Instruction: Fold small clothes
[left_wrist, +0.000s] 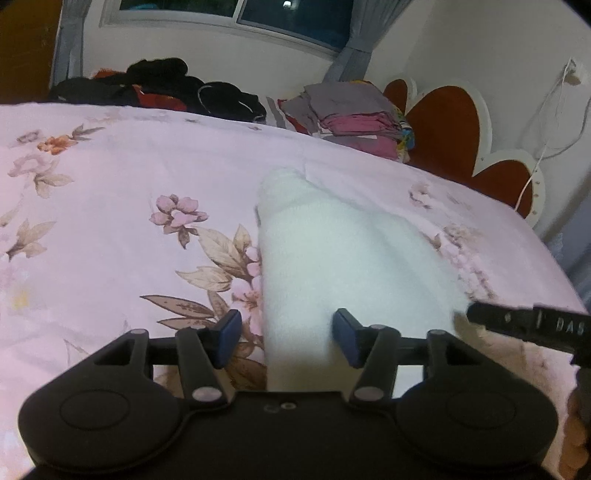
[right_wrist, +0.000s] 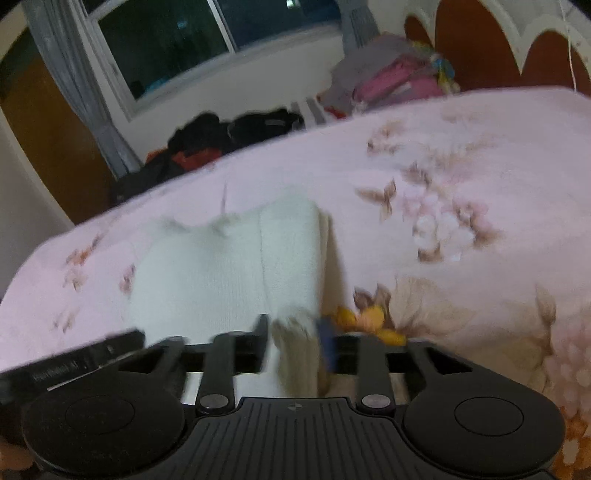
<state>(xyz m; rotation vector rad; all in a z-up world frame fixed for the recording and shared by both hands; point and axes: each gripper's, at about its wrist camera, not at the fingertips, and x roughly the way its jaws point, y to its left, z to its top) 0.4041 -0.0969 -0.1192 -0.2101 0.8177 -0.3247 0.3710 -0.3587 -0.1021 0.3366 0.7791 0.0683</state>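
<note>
A small white knitted garment (left_wrist: 332, 251) lies flat on the pink flowered bedsheet (left_wrist: 110, 221). My left gripper (left_wrist: 287, 334) is open over its near end; the blue pads (left_wrist: 229, 332) stand apart, with the cloth's left strip between them and clear of the left pad. In the right wrist view the garment (right_wrist: 221, 266) shows a fold line. A bunched near corner rises between the fingers of my right gripper (right_wrist: 295, 345), whose jaws stand apart; the view is blurred. Each gripper's black body shows at the other view's edge.
A stack of folded grey and pink clothes (left_wrist: 354, 114) sits at the far right of the bed. A heap of dark clothes (left_wrist: 166, 85) lies under the window. A red and white headboard (left_wrist: 450, 122) bounds the right side. A hand (left_wrist: 576, 424) shows at the right edge.
</note>
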